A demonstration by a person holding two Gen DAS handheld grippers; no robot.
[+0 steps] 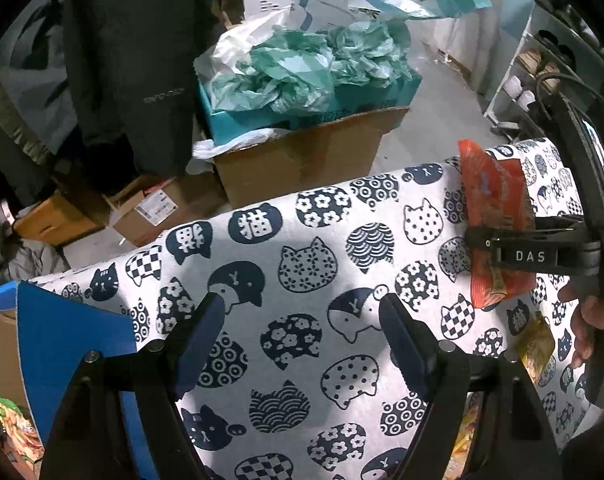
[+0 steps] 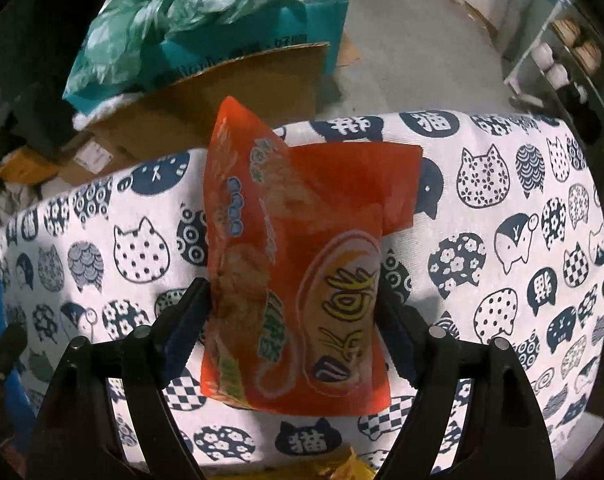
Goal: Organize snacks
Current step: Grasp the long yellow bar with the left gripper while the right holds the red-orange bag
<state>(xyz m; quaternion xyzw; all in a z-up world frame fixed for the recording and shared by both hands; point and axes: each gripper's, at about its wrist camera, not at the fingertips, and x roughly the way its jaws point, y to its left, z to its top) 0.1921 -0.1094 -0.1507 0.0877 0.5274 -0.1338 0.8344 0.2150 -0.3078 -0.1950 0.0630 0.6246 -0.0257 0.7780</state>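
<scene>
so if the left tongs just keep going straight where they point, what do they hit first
Most likely the cat-print cloth on the table: nothing sits between the open left tongs, and only the cloth shows ahead of them. The orange snack bag lies well off to the right, out of that line. Depth is hard to judge.

We see an orange snack packet (image 2: 290,264), glossy and crumpled, printed with yellow characters inside a white-ringed oval and green and blue lettering down its left side. It stands upright above the cat-print cloth, one top corner folded over to the right. Lower on that cloth lies a small yellow-brown sachet (image 1: 536,344), flat and tilted.
</scene>
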